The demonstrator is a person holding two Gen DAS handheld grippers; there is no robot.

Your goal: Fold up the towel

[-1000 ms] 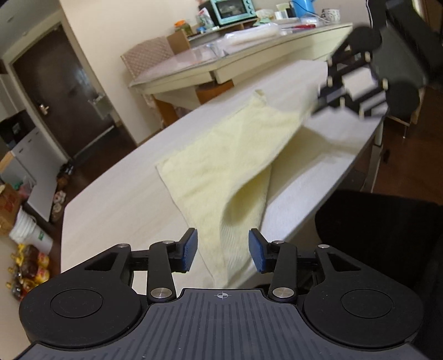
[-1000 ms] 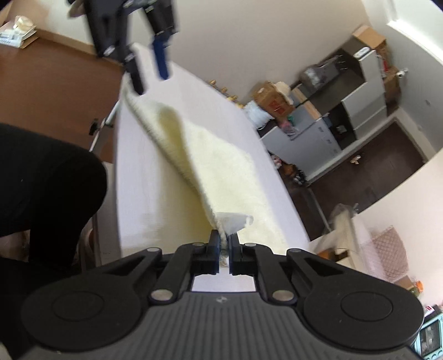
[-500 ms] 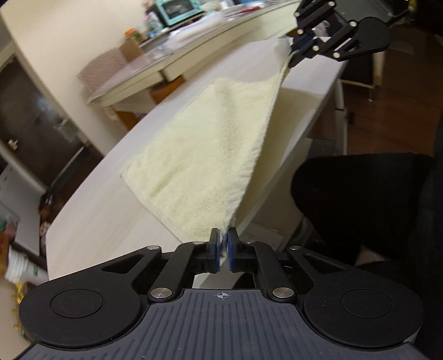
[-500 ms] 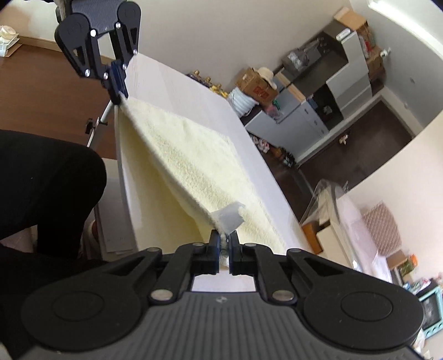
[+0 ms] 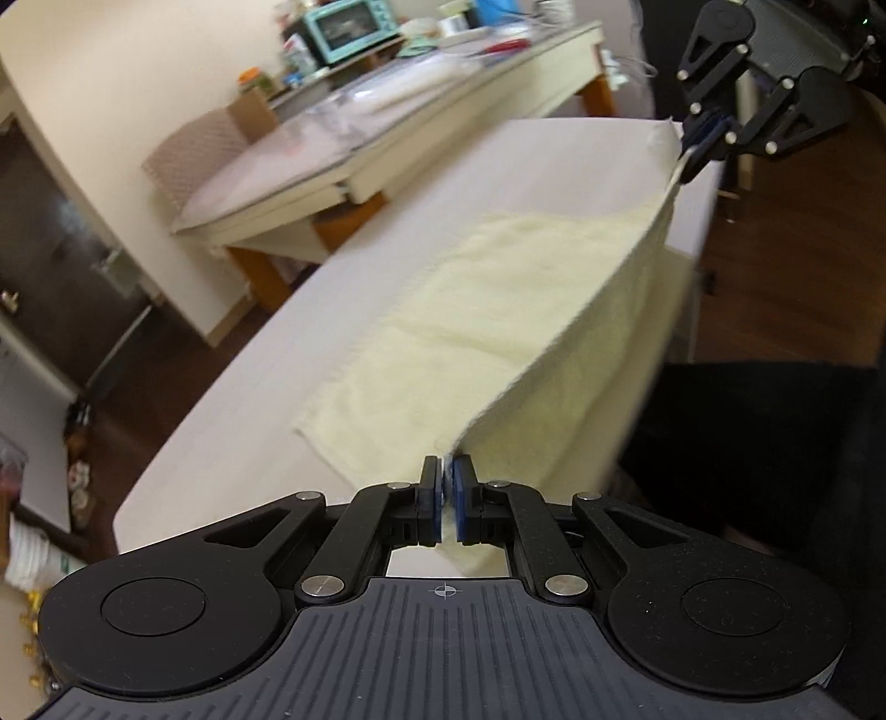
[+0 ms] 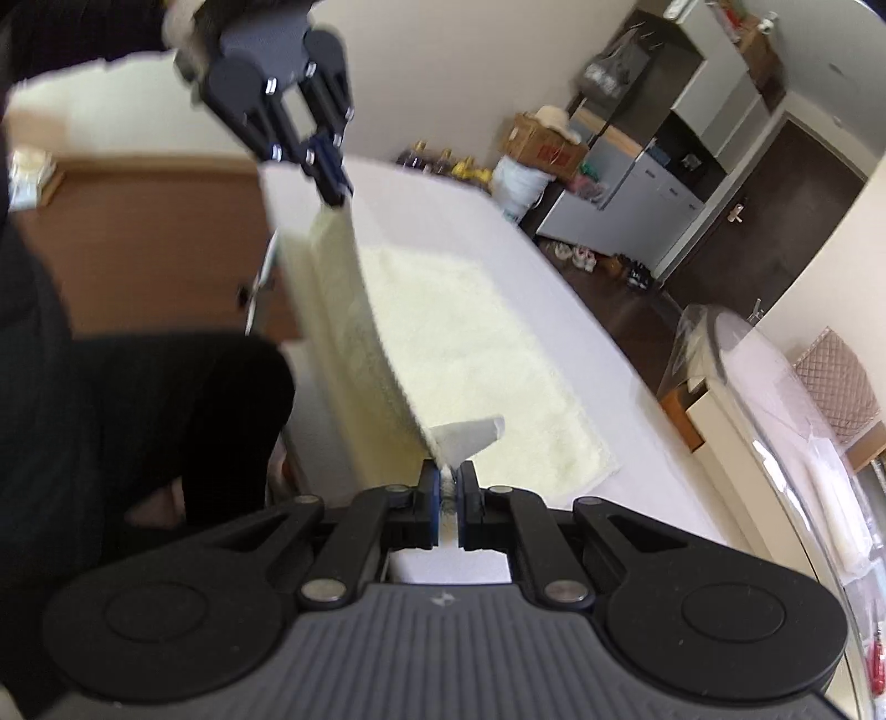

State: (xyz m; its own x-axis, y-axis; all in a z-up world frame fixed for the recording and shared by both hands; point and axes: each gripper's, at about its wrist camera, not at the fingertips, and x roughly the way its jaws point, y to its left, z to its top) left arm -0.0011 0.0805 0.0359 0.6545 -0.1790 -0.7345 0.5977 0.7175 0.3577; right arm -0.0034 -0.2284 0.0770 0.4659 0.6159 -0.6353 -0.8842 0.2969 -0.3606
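The towel (image 5: 476, 332), pale yellow terry, was pinched at two near corners and stretched between the grippers, its near edge lifted taut in a straight line while the rest lay flat on the white surface (image 5: 232, 421). The left gripper (image 5: 447, 493) had its blue-padded jaws closed tight on one corner, cloth running up and away from them toward the right gripper (image 5: 699, 141), which showed far ahead and to the right, also clamped on the fabric's end. In the right wrist view, the right gripper (image 6: 448, 501) had its jaws shut on the opposite corner, a small white label (image 6: 465, 435) sticking up just above them. From there the raised edge of the towel (image 6: 470, 332) ran ahead and leftward to the left gripper (image 6: 332, 177), seen from outside with its jaws closed on the cloth. Left of the jaws hung the lifted flap over the surface's near edge, beside the person's dark-clothed leg (image 6: 166, 421). Farther off stood a second table (image 5: 387, 138) and a teal toaster oven (image 5: 349, 27).
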